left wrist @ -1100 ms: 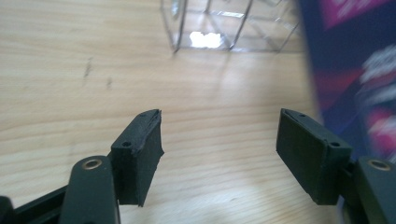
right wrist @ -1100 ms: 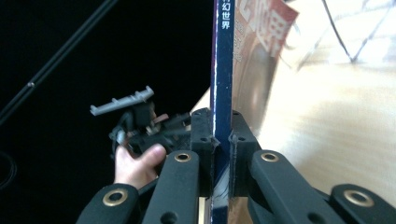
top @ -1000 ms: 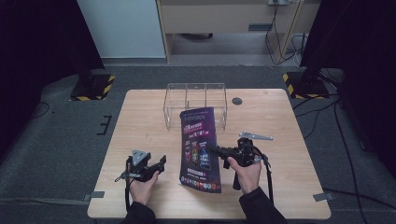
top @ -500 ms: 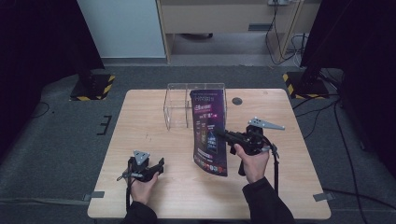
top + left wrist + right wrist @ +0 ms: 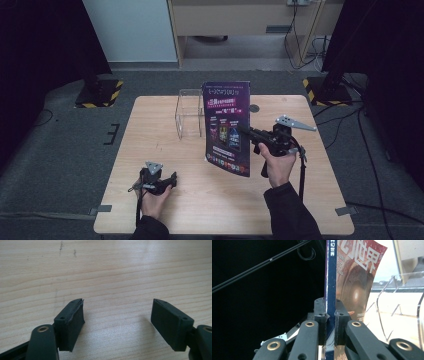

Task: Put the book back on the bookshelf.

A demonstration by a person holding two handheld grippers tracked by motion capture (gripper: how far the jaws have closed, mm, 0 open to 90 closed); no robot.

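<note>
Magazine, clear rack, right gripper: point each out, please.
Magazine [image 5: 227,125], high view, middle of its cover.
Clear rack [image 5: 189,114], high view, its front wall.
Right gripper [image 5: 330,322], right gripper view, between fingertips clamping the magazine's spine.

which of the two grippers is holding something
The right gripper: its jaws clamp the purple magazine. The left gripper is open over bare table.

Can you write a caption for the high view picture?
Right gripper lifts a purple magazine upright beside the clear rack.
</note>
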